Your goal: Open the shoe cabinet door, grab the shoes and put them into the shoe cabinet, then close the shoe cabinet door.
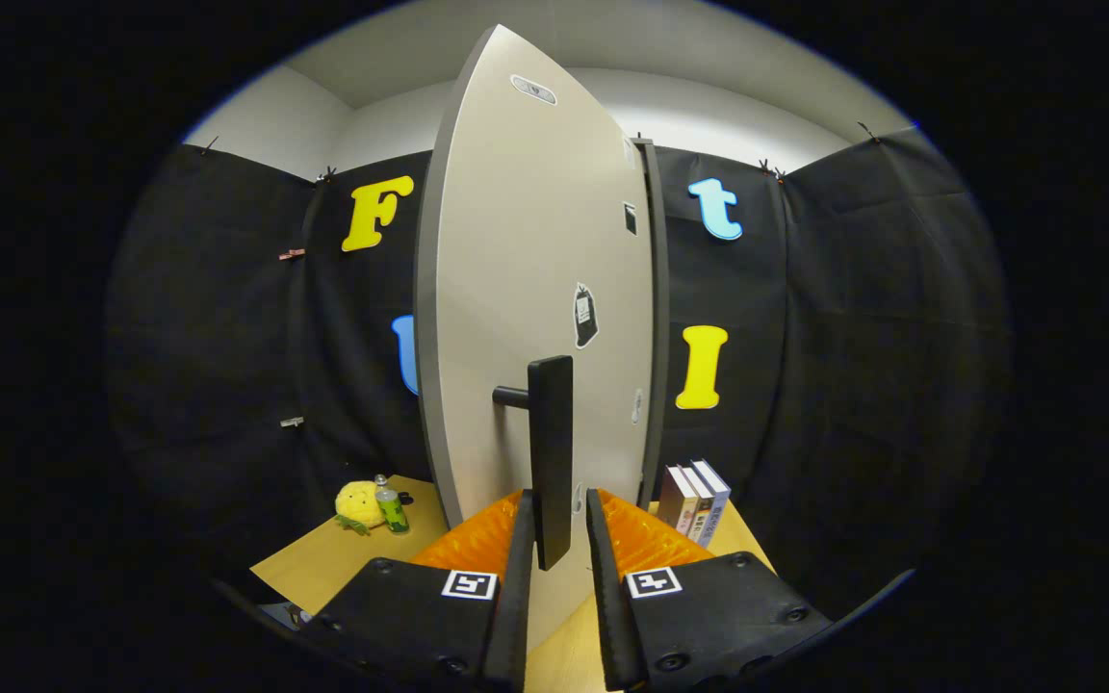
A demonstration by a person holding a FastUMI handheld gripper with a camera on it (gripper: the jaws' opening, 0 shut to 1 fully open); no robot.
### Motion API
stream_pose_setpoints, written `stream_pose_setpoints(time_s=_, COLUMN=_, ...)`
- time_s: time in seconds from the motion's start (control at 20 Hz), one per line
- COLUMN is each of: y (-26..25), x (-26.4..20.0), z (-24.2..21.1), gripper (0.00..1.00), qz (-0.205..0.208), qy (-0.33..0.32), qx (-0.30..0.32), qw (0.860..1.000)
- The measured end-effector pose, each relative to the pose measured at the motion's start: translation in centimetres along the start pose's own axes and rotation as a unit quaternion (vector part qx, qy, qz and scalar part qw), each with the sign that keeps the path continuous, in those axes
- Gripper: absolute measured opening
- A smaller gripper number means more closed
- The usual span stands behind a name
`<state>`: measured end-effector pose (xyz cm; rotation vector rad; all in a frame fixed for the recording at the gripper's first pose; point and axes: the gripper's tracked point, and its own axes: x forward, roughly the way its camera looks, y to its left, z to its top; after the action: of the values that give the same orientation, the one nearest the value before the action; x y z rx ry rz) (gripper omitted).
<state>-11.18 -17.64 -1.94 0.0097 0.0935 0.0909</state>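
Note:
The shoe cabinet door (535,289), a tall pale grey panel with a dark edge, stands swung partway out and I see it at an angle. Its black vertical bar handle (551,443) juts from the door on a short post. My gripper (557,496) straddles the lower end of that handle. The left finger lies against the bar's side, while a thin gap shows between the bar and the right finger. The cabinet's dark frame edge (656,318) rises just behind the door on the right.
A wooden tabletop (323,568) lies below the door. On it, left of the door, sit a yellow plush toy (359,505) and a small green bottle (391,510). A few upright books (694,500) stand to the right of the cabinet.

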Motion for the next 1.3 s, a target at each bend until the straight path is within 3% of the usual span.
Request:
stream_pose_setpoints(time_s=0.35, y=-6.3, x=-5.8, z=0.0, gripper=0.34, qz=-0.090, qy=-0.008, qx=-0.034, qw=0.995)
stream_pose_setpoints(time_s=0.55, y=-6.0, x=-6.0, z=0.2, gripper=0.34, qz=-0.107, qy=-0.012, qx=-0.037, qw=0.993)
stream_pose_setpoints(time_s=0.85, y=-2.4, x=-4.5, z=-2.0, gripper=0.34, qz=-0.079, qy=0.010, qx=-0.014, qw=0.997)
stream_pose_setpoints(time_s=1.3, y=6.4, x=-0.3, z=-11.1, gripper=0.34, qz=-0.044, qy=0.062, qx=-0.020, qw=0.997)
